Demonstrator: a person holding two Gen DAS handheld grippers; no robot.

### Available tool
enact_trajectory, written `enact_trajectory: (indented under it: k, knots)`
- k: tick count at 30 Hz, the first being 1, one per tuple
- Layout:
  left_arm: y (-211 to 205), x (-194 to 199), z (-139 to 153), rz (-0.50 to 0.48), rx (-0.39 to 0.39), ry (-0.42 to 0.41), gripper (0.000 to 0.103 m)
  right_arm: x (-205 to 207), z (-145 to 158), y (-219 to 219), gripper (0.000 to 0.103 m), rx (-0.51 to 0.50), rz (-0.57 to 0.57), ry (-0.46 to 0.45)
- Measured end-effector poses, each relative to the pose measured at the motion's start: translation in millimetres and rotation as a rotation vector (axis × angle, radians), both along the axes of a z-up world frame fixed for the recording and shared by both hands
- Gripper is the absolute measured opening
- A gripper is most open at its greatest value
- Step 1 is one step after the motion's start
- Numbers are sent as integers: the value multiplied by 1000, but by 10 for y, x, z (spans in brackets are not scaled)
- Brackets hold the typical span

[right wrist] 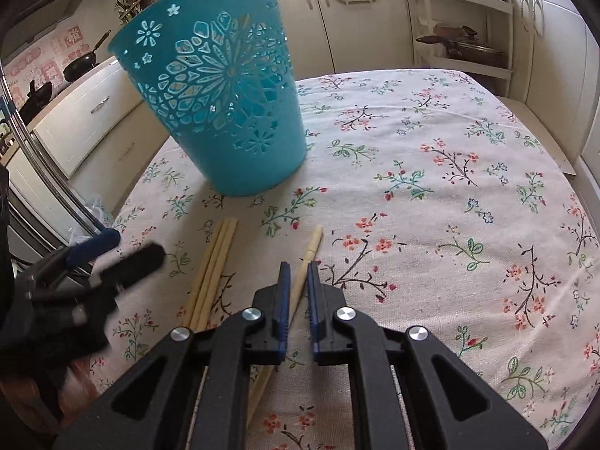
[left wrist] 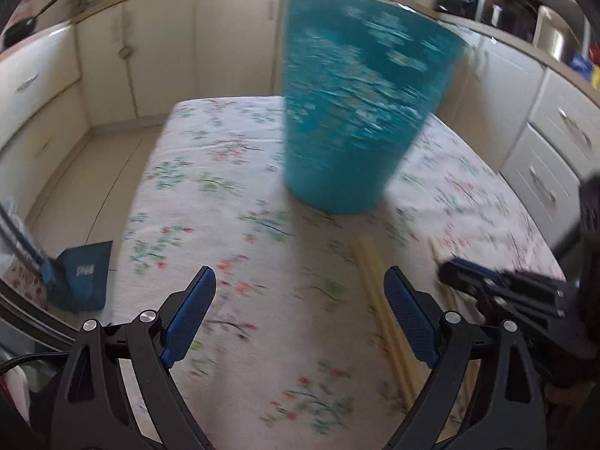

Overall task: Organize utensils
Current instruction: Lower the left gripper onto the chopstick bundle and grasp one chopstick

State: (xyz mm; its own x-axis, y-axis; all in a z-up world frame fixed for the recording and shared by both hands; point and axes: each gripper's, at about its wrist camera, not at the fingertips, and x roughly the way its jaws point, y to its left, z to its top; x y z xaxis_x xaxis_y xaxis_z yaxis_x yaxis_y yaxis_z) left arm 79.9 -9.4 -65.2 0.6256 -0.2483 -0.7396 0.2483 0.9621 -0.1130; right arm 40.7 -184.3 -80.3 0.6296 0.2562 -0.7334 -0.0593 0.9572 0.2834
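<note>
right wrist view: right gripper [right wrist: 298, 268] jaws nearly clenched around one chopstick [right wrist: 305, 258]; left gripper [left wrist: 300, 292] jaws released; no legible writing.

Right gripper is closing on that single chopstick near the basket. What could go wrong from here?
1. The right gripper pinches the lone chopstick near its far end, so the long free length may swing or slip when lifted.
2. The basket looks light, tall and narrower at the base; a knock from the stick could tip it.
3. The open left gripper hovers close beside the other chopsticks, so the two grippers could collide or scatter them.
</note>
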Motion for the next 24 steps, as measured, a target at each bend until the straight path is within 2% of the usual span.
enact_trajectory:
  k: [6, 12, 16, 21, 24]
  knots:
    - [-190, -24, -53, 11, 88, 23, 87, -9, 7, -26, 10, 33, 5, 3]
    - [-217, 70, -138, 54, 158, 87, 87, -12, 11, -36, 11, 44, 10, 4]
    - [-292, 68, -169, 43, 198, 84, 87, -6, 9, -38, 12, 50, 11, 5]
    - [-270, 28, -115, 60, 166, 53, 87, -2, 4, -54, 12, 55, 12, 4]
    - [-297, 13, -122, 39, 176, 54, 87, -4, 5, -51, 12, 55, 12, 4]
